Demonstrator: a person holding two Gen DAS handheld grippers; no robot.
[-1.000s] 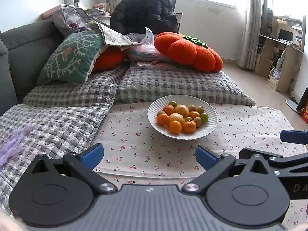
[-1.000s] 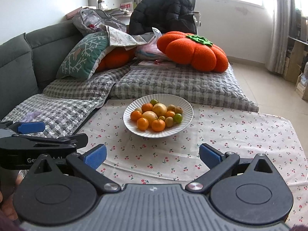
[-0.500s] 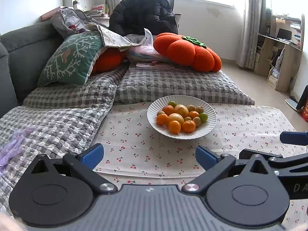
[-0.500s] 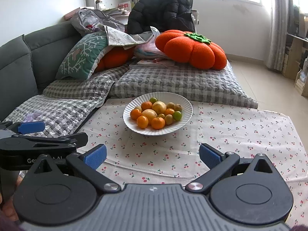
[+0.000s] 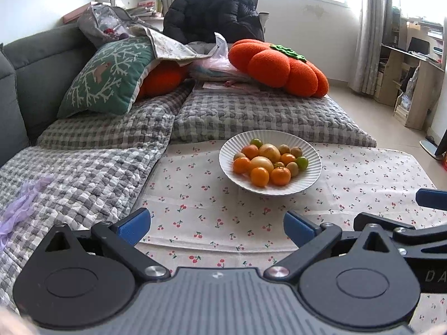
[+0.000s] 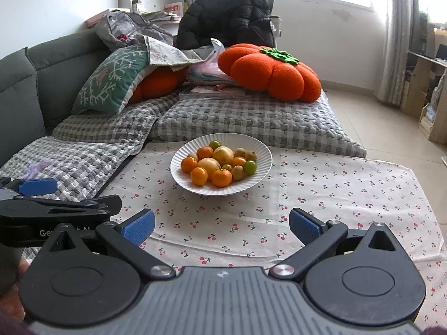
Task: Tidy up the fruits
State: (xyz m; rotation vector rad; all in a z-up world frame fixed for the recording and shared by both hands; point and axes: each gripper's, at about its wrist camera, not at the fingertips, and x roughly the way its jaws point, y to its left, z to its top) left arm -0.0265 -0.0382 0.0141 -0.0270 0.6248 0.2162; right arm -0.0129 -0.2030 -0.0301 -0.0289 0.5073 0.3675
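Observation:
A white ribbed plate (image 5: 313, 156) (image 6: 261, 153) sits on a cherry-print cloth, piled with several fruits: oranges (image 5: 259, 176) (image 6: 199, 176), two pale yellow fruits (image 5: 269, 152) (image 6: 223, 155), green limes (image 5: 302, 163) (image 6: 250, 167) and small brownish fruits. My left gripper (image 5: 217, 225) is open over the cloth, well short of the plate, with nothing between its blue pads. My right gripper (image 6: 221, 227) is open too, level with the left one and equally far from the plate. The left gripper (image 6: 42, 198) shows at the right wrist view's left edge.
The cherry-print cloth (image 5: 195, 195) (image 6: 321, 195) covers the table. A grey sofa with checked quilts (image 5: 83, 167), a green cushion (image 5: 109, 75) and an orange pumpkin cushion (image 5: 279, 67) lie behind and to the left. Bare floor and wooden shelving (image 5: 413, 83) lie to the right.
Both grippers have drifted slightly; the plate sits marginally higher and nearer in both views. Jaws stay open and nothing has been grasped.

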